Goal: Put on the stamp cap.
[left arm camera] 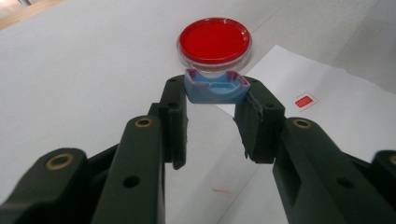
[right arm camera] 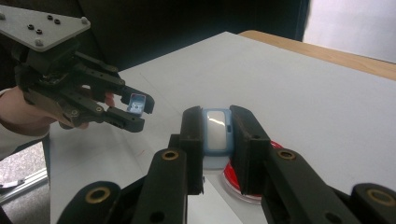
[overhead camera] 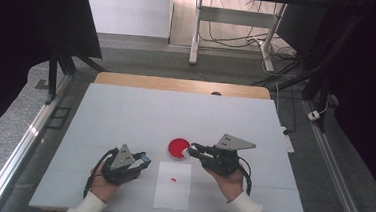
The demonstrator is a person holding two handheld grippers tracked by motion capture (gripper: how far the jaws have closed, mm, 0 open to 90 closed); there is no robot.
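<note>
Your left gripper point(left arm camera: 212, 100) pinches a small blue tray point(left arm camera: 215, 87) at its fingertips; your right gripper point(right arm camera: 217, 133) clamps a pale blue-rimmed piece point(right arm camera: 215, 130) directly above the red dish point(overhead camera: 178, 148) (dish just beyond the left jaws). A white paper point(overhead camera: 173, 185) with a red mark point(overhead camera: 173, 179) lies between both grippers.

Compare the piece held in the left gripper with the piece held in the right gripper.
The blue piece in the left gripper is an open tray with a hollow inside and pink-tinged rims; the pale blue piece in the right gripper shows a closed, glossy whitish face. The left gripper's piece lies across its jaw tips; the right gripper's piece stands on end between its jaws, over the red dish. Both are small, bluish and clamped.
</note>
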